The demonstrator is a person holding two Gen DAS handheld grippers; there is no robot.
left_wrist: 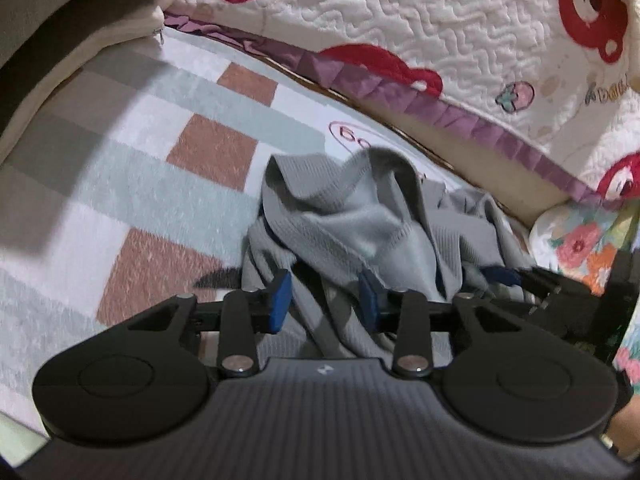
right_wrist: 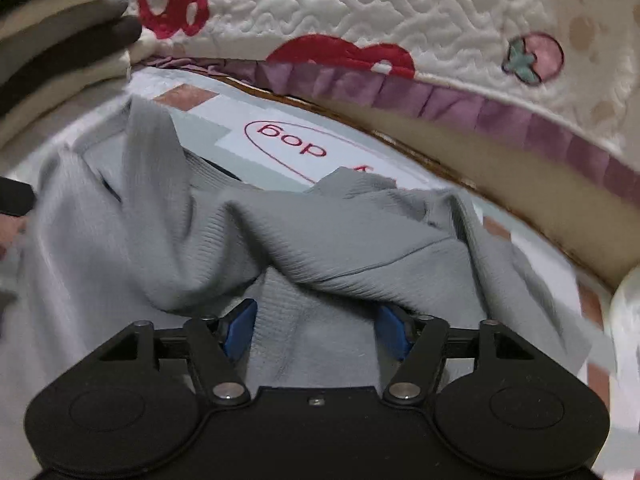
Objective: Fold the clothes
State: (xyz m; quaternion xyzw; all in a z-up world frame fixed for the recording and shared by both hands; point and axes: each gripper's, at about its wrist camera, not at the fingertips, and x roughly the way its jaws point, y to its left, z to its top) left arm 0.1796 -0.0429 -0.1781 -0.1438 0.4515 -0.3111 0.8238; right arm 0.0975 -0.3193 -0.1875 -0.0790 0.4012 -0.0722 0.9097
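Observation:
A crumpled grey knit garment (left_wrist: 344, 220) lies bunched on the checked rug (left_wrist: 168, 184) in front of the bed. My left gripper (left_wrist: 325, 300) is open at the garment's near edge, and folds of grey cloth run between its blue pads (left_wrist: 280, 300). In the right wrist view the same garment (right_wrist: 200, 240) fills the middle. My right gripper (right_wrist: 317, 330) is open wide, with cloth between its pads (right_wrist: 240, 328) and a thick fold draped over the tips. The right gripper's body (left_wrist: 560, 292) shows at the garment's right side in the left wrist view.
A white quilt (left_wrist: 440, 32) with red bears and a purple frill (left_wrist: 460, 116) hangs over the bed edge just behind the garment. A floral cushion (left_wrist: 580, 248) sits at the right. Beige and dark stacked fabrics (left_wrist: 60, 32) lie at the far left. The rug has red lettering (right_wrist: 292, 140).

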